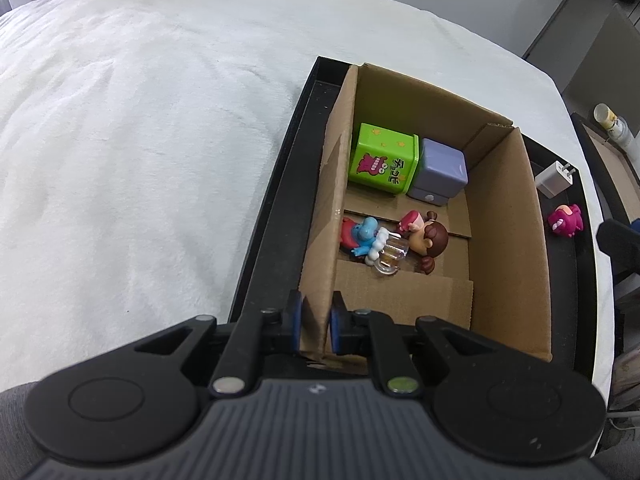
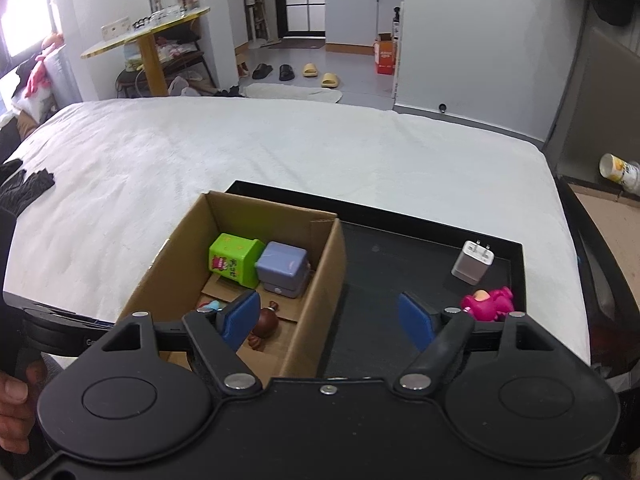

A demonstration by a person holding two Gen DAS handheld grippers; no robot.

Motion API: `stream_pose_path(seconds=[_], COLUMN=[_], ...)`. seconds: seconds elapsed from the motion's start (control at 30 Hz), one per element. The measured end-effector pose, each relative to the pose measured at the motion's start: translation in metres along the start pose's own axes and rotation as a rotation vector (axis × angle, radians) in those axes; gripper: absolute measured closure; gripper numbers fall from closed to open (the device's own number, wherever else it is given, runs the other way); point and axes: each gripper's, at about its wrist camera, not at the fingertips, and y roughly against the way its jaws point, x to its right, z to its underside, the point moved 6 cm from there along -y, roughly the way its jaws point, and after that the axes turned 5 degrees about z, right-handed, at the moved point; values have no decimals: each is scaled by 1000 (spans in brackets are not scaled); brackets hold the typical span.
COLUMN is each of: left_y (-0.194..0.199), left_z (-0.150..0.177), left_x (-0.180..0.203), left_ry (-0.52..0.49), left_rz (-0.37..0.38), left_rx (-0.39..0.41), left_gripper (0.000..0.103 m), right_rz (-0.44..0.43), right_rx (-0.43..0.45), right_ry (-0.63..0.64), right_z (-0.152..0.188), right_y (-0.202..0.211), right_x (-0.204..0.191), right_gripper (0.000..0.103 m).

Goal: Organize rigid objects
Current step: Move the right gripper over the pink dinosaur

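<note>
A brown box (image 1: 500, 216) sits on a black tray (image 2: 400, 256), and the tray lies on a white bed (image 2: 280, 152). The left gripper (image 1: 316, 322) is squeezed tight on the near left wall of the box, one blue pad on each side of the cardboard. The right gripper (image 2: 328, 318) hangs over the near right wall of the box with its pads wide apart and nothing between them. Inside the box, at the far end, a green cube (image 1: 384, 160) and a purple cube (image 1: 442, 172) stand touching each other. Nearer in the box lie a blue toy (image 1: 362, 236), a clear cup (image 1: 390, 256) and a brown-haired doll (image 1: 428, 238), all bunched together. Out on the tray, to the right of the box, a white plug (image 2: 472, 262) stands at the far side. A pink toy (image 2: 488, 304) lies just nearer than the plug, close to the right pad of the right gripper.
</note>
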Motion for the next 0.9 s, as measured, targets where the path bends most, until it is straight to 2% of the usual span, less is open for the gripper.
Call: stream_pose_path(seconds=[0.6, 0.9], left_y=[-4, -6], left_z=[3, 3], left_x=[4, 6], left_ry=[-1, -6], left_rz=[-36, -56], left_rx=[-9, -9], left_gripper=[91, 91], right_rz=[61, 42], right_rx=[19, 60], right_ry=[-194, -316], right_z=[32, 39], right_y=[-14, -21], right_x=[62, 86], right_gripper=[26, 27])
